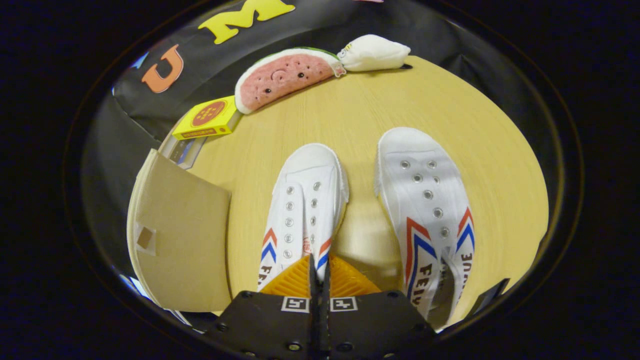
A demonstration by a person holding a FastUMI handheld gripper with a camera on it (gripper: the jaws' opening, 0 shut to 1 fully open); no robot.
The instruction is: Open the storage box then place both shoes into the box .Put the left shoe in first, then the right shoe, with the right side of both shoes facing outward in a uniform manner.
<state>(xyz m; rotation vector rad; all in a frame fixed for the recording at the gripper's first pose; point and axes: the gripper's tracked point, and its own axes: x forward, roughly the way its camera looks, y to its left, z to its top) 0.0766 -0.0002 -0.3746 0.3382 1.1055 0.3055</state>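
Claw (318, 272) clenched over the left white canvas shoe (305, 210); right white canvas shoe (427, 210) beside it on the bare pale wooden tabletop (360, 115).

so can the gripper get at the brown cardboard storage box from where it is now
Probably yes. The gripper, fingers closed together over the left white canvas shoe, has the brown cardboard storage box just off to its side on the wooden table, with nothing between them.

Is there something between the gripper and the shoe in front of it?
Nothing visible. The hand-held gripper, fingers closed together, is right over the heel end of the near white shoe. The other shoe lies beside it, apart.
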